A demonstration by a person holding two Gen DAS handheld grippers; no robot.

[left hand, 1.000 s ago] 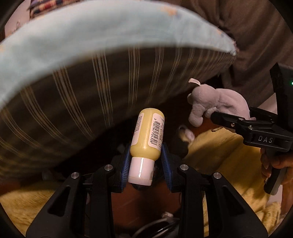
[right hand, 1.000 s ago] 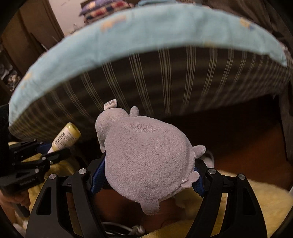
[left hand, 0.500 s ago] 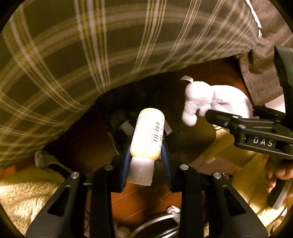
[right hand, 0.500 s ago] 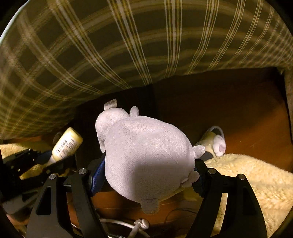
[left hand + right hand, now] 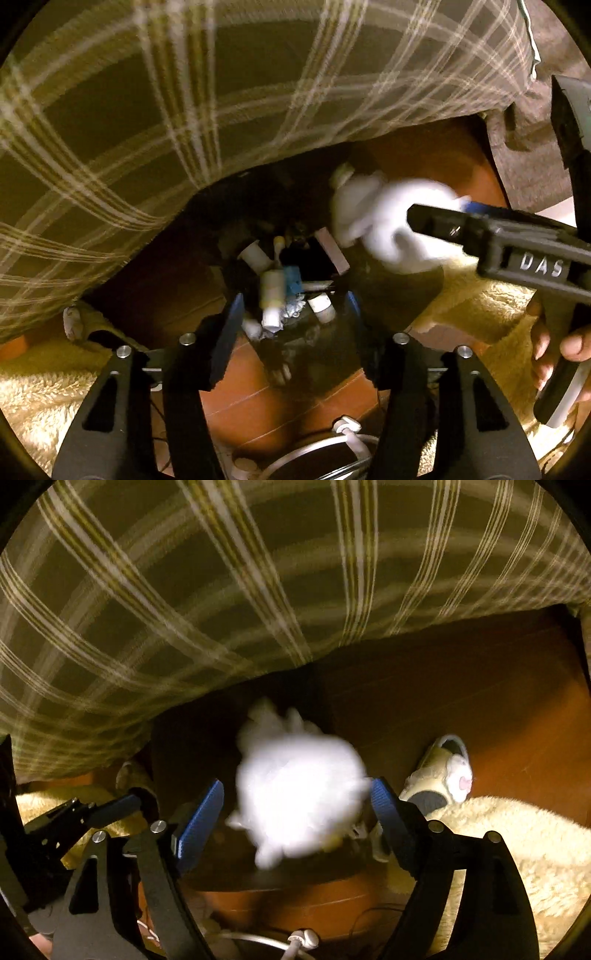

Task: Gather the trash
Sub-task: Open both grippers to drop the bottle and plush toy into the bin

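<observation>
Right wrist: plush toy [image 5: 299, 790] between parted jaws

A blurred white plush toy [image 5: 299, 794] sits between the spread blue pads of the right gripper [image 5: 295, 808], beneath plaid fabric [image 5: 221, 590].

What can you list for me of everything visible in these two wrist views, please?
plaid cover: one, olive with pale stripes, above
dark bin: one, black, on the floor below the left gripper
yellow bottle: one, in the bin among other trash
plush toy: one, pale, blurred, between the right fingers
slipper: one, cream, right
rug: one, cream, fluffy
floor: reddish-brown
left gripper: black, open
right gripper: black, open
right hand: on the handle
</observation>
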